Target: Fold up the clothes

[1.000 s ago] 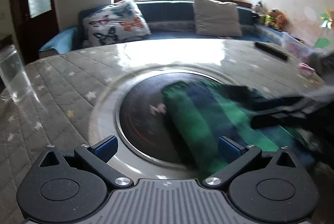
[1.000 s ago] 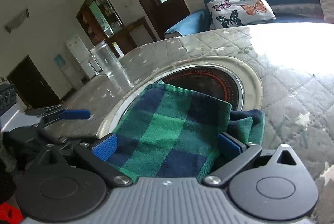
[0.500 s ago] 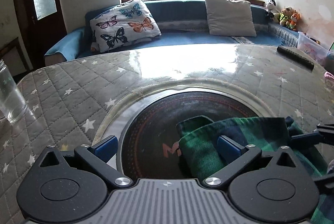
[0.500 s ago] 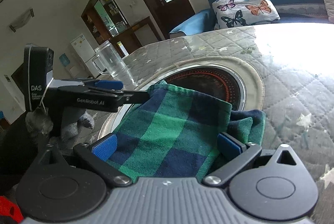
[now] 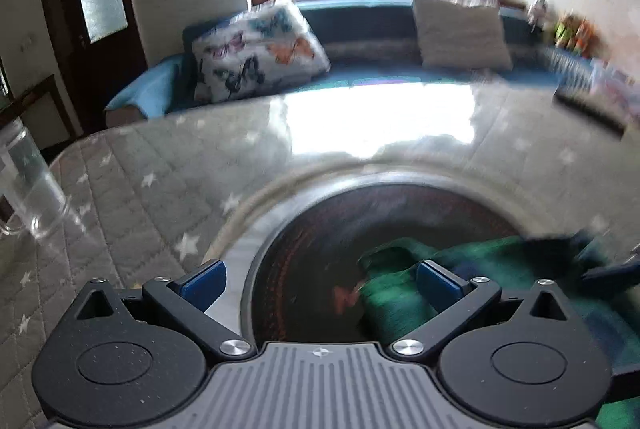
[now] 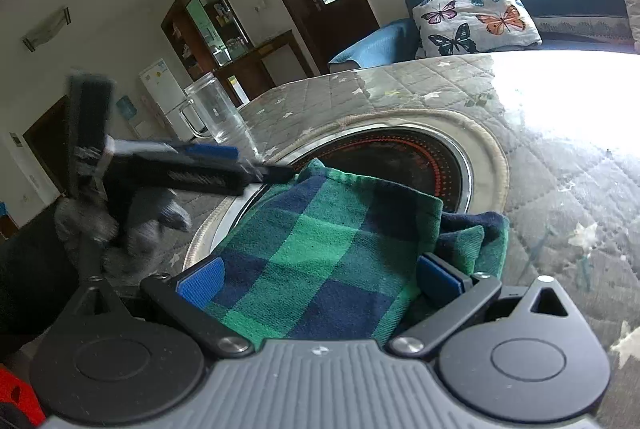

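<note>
Nearby, right tool (image 6: 318, 279) gaped wide, fingers straddling folded green-and-navy checked cloth (image 6: 320, 253), gripping nothing. Cloth lay half over dark round hob (image 6: 400, 159) sunk in quilted tabletop (image 6: 540, 169). Left tool (image 5: 318, 279) also wide open, empty, tips at cloth's far corner. Beyond, glass mug (image 6: 218, 113); farther, butterfly cushion (image 6: 474, 17) on sofa.

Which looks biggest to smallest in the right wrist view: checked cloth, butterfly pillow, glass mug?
1. checked cloth, by far the largest, though it lies nearest the camera.
2. butterfly pillow.
3. glass mug.
Pillow and mug sit at different depths, so this order holds only as they appear.
</note>
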### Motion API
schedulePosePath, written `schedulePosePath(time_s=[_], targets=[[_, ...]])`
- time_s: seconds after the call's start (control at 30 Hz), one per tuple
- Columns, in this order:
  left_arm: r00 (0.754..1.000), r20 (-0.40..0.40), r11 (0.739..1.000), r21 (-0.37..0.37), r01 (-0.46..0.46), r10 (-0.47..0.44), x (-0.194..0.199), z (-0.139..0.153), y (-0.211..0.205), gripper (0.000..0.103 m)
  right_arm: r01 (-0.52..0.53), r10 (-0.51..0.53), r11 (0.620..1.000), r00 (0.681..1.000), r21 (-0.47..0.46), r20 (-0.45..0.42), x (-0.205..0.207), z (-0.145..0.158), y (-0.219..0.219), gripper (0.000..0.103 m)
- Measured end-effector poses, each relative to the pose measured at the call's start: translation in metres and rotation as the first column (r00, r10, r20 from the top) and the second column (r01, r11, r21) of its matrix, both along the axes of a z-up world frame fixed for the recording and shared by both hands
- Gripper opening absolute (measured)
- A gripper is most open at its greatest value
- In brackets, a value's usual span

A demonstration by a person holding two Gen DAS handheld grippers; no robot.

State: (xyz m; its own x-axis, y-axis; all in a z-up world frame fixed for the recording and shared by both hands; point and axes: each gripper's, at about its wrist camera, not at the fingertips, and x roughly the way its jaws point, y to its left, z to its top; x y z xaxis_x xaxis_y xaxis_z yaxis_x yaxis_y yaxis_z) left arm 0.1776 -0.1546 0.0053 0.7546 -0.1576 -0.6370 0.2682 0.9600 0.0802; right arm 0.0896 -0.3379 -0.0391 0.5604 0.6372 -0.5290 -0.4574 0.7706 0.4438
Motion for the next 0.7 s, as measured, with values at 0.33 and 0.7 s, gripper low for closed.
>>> schedulePosePath(time_s=[0.33,0.7], targets=[[0.998,-0.062,0.996,0.078,0.033,-0.028,0.014,-0.029,-0.016,0.103,-0.003,0.003,1.0,1.0,0.003,0.003,-0.001,-0.001,-0.002,0.103],[0.996,-0.035,0.995,0.059,0.086,-0.084,-0.026,-0.009,-0.003,0.103,-0.014,0.016,0.997,1.0,-0.07,0.025,-0.004,0.002,0.005,0.103]])
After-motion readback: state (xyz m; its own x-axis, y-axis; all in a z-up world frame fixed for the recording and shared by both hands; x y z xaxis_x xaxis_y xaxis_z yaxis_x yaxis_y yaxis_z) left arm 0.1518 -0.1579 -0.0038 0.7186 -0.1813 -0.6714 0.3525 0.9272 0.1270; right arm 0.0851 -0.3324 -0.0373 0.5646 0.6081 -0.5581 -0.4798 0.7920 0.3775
